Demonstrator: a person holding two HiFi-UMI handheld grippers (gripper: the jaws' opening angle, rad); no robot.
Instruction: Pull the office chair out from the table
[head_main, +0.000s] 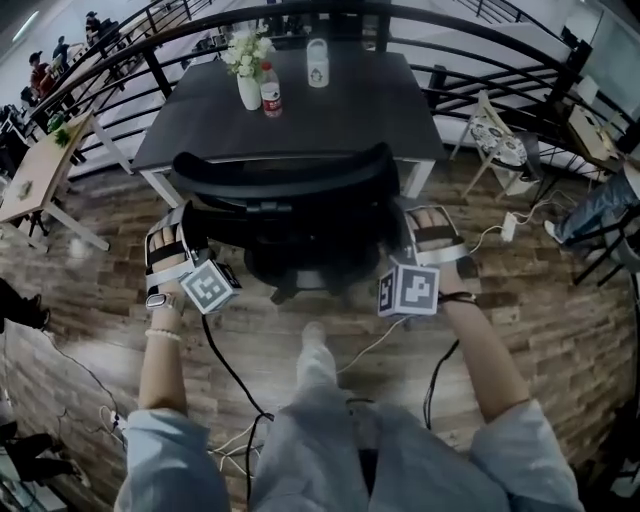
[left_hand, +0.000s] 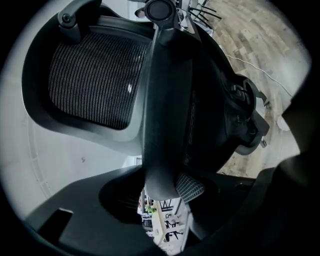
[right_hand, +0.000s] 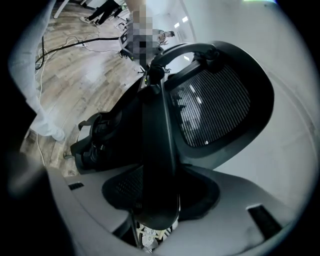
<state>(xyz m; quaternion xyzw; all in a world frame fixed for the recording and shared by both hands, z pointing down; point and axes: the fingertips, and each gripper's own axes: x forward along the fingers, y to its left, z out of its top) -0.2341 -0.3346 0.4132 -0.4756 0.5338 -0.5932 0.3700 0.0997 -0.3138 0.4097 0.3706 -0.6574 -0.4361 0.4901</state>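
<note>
A black office chair (head_main: 285, 178) with a mesh back stands at the near edge of the dark table (head_main: 350, 110), seen from behind and above. My left gripper (head_main: 183, 243) is shut on the left edge of its backrest, my right gripper (head_main: 422, 232) on the right edge. In the left gripper view the backrest's black rim (left_hand: 167, 110) runs straight down between the jaws of the left gripper (left_hand: 160, 197). The right gripper view shows the same rim (right_hand: 157, 135) clamped in the right gripper (right_hand: 155, 215), mesh (right_hand: 210, 105) beside it.
On the table stand a vase of white flowers (head_main: 248, 78), a red-labelled bottle (head_main: 270, 92) and a white jar (head_main: 317, 62). A black railing (head_main: 480, 55) curves behind the table. Cables (head_main: 225, 365) trail over the wood floor by my legs. A folding stand (head_main: 500, 145) is at right.
</note>
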